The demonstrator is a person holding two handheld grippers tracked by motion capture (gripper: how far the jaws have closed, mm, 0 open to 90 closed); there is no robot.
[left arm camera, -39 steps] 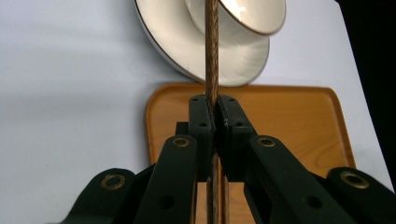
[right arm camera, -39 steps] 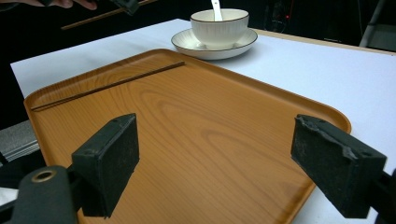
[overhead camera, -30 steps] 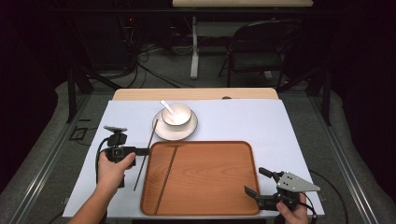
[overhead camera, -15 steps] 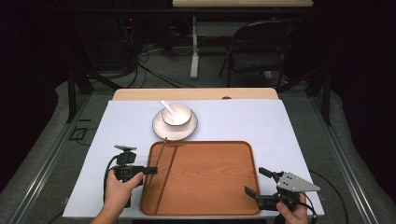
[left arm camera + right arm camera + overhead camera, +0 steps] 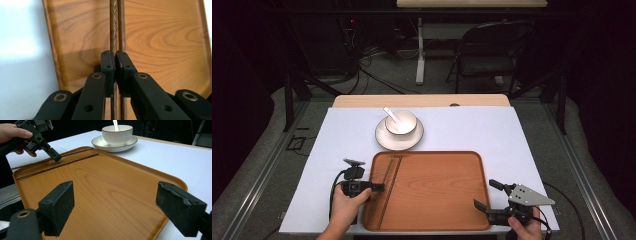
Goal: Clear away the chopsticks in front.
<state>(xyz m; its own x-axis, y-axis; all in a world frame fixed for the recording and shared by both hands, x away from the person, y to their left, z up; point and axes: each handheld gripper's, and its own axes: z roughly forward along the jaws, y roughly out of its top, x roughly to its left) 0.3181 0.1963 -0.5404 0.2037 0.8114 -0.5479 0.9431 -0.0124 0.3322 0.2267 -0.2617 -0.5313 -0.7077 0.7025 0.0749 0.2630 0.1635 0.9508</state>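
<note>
dark lab: cables (image 5: 377,70), taped table (image 5: 337,140)

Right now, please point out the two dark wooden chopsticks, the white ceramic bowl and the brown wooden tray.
Dark wooden chopsticks (image 5: 113,30), left gripper view, on the left stick's shaft.
White ceramic bowl (image 5: 117,135), right gripper view, on its outer wall.
Brown wooden tray (image 5: 437,187), high view, on its bare floor.

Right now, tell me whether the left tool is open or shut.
Shut on a chopstick: the left tool has its pads pressed against it over the tray.
</note>
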